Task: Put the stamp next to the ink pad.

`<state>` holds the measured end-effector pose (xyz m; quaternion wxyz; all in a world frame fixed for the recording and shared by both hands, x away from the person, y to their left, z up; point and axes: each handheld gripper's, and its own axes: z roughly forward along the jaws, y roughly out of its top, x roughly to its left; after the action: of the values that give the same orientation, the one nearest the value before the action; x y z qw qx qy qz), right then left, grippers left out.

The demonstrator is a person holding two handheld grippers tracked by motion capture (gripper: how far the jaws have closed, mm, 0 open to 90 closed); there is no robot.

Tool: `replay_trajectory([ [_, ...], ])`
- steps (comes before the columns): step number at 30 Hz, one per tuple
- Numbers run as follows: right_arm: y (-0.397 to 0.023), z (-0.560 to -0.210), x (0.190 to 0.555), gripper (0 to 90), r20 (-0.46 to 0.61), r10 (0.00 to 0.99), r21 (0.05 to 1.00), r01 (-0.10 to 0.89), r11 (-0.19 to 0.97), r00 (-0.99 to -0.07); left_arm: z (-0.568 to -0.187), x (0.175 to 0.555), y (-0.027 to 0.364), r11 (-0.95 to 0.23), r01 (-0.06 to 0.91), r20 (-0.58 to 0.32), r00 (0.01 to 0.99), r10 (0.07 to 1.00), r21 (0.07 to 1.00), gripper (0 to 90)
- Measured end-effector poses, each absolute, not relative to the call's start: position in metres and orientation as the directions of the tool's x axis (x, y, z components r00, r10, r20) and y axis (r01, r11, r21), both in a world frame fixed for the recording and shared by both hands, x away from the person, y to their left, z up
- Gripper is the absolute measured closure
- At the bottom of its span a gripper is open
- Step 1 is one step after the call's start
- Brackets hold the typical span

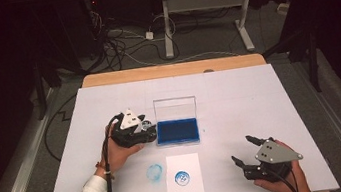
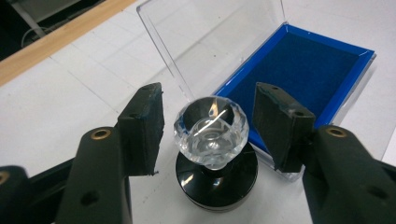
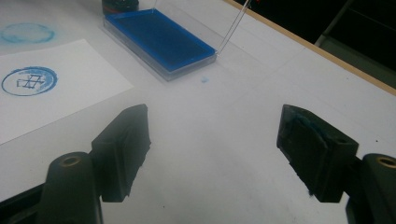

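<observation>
**Stamp set down beside the ink pad, my left claw letting go**

From the high view, my left claw (image 1: 139,128) sits at the left end of the blue ink pad in its clear hinged case (image 1: 177,130), lid propped up. Nearer me on the white counter (image 1: 238,91) lies a white paper sheet (image 1: 184,180) carrying a round blue stamp print (image 1: 183,177), with a fainter blue smudge (image 1: 154,172) on the counter just left of it. My right claw (image 1: 250,152) rests off to the right, well apart from all that.

In the left gripper view, the stamp with its faceted clear crystal knob and round black base (image 2: 212,140) stands upright on the counter, just beside the ink pad's case. My claw's pads (image 2: 142,126) stand either side of the knob with gaps showing; I am not pressing it.

In the right gripper view, my claw stands wide apart and empty above bare counter.

I judge the stamping done and the release in hand. Next I should lift the left claw straight away without clipping the knob.
</observation>
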<state>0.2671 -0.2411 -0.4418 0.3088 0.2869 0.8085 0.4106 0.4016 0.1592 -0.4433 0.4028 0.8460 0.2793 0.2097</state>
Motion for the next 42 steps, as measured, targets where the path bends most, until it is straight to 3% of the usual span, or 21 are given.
replay_trajectory([
  [7, -0.240, -0.442, 0.267, 26.0, -0.266, 0.714, 0.840, 0.208, 0.501, -0.648, -0.439, 0.398, 0.157, -0.521, 0.281, 0.153, 0.751, 0.642, 0.806, 39.6],
  [25, -0.239, -0.442, 0.267, 26.0, -0.272, 0.713, 0.840, 0.202, 0.504, -0.647, -0.432, 0.392, 0.156, -0.481, 0.257, 0.160, 0.727, 0.668, 0.839, 15.8],
  [42, -0.237, -0.441, 0.266, 26.0, -0.274, 0.711, 0.841, 0.196, 0.504, -0.648, -0.422, 0.381, 0.151, -0.488, 0.185, 0.215, 0.727, 0.652, 0.853, 15.5],
])
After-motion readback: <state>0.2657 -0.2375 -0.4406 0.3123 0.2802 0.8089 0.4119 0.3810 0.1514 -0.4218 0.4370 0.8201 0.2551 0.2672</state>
